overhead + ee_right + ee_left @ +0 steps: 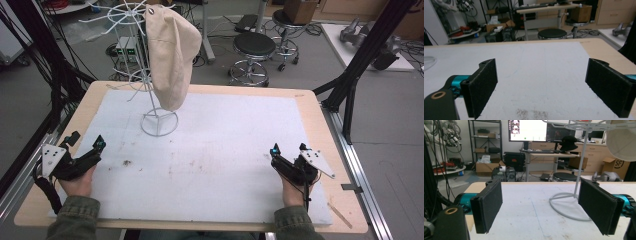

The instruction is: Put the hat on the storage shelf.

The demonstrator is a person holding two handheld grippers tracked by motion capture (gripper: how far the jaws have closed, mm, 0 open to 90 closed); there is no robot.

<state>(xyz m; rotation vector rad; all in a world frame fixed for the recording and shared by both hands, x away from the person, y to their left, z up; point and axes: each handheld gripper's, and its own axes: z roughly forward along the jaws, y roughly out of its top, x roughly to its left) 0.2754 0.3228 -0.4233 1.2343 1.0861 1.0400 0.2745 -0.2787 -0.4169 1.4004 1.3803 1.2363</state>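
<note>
Both hands rest at the near edge, left gripper [87, 144] and right gripper [288, 148] spread empty; we approach the cap [171, 55] hanging on the rack [159, 122] squarely, pinching its lower edge.

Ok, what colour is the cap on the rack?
Beige; the cap shows best in the high view.

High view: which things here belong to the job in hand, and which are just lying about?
In the job:
- beige cap hanging on the white wire rack
- left gripper, open
- right gripper, open

Just about:
- black stools on the floor
- cardboard box
- monitor
</note>
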